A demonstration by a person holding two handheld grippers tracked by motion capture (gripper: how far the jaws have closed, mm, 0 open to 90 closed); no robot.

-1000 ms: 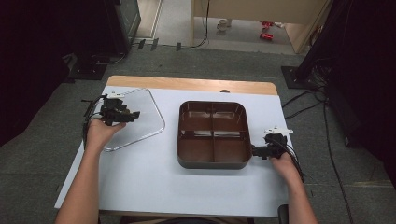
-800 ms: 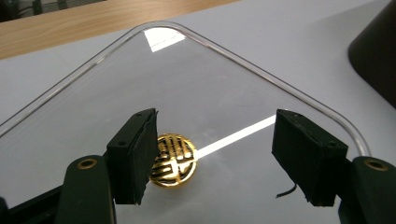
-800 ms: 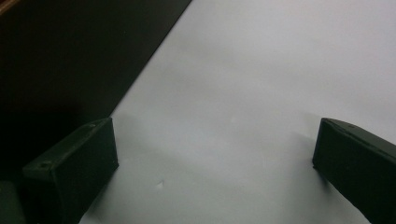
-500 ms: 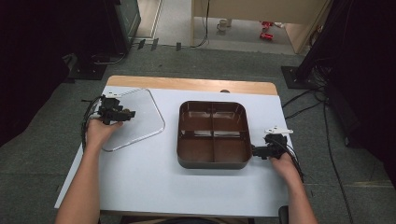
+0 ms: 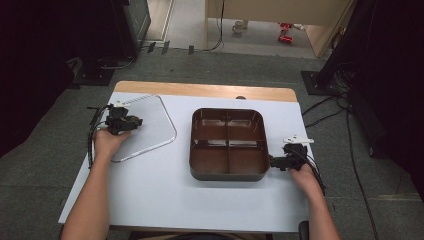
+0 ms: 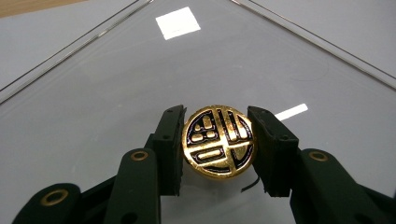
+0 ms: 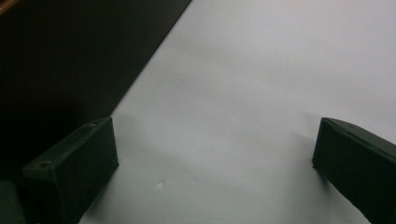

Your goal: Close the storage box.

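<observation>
- High view: the left gripper (image 5: 131, 120) sits over the clear lid (image 5: 150, 125), which lies flat near the desk's (image 5: 150, 200) left edge, toward the far left corner. Against the pictures from a second and half a second ago, this gripper has drawn slightly back toward the left edge and settled lower on the lid; the lid itself has not shifted. The brown four-compartment tray (image 5: 227, 145) stands in the middle of the desk, all compartments bare, and has not moved. The right gripper (image 5: 274, 161) rests at the tray's near right corner, just beside its wall, as it did before.
- Left gripper view: the jaws stand on either side of the round gold-and-black knob (image 6: 217, 141) in the middle of the lid, close against its two flanks; they look closed on it or very nearly so, though I cannot tell for certain that both press. The lid's rim lines still lie flat on the desk, so I judge the lift has not begun; the small shift was the gripper lining up on the knob.
- Right gripper view: the jaws are wide apart with nothing between them, bare desk beneath and the tray's dark wall (image 7: 70, 60) alongside the one at the picture's left. It seems placed to steady the tray while the lid is brought over.
</observation>
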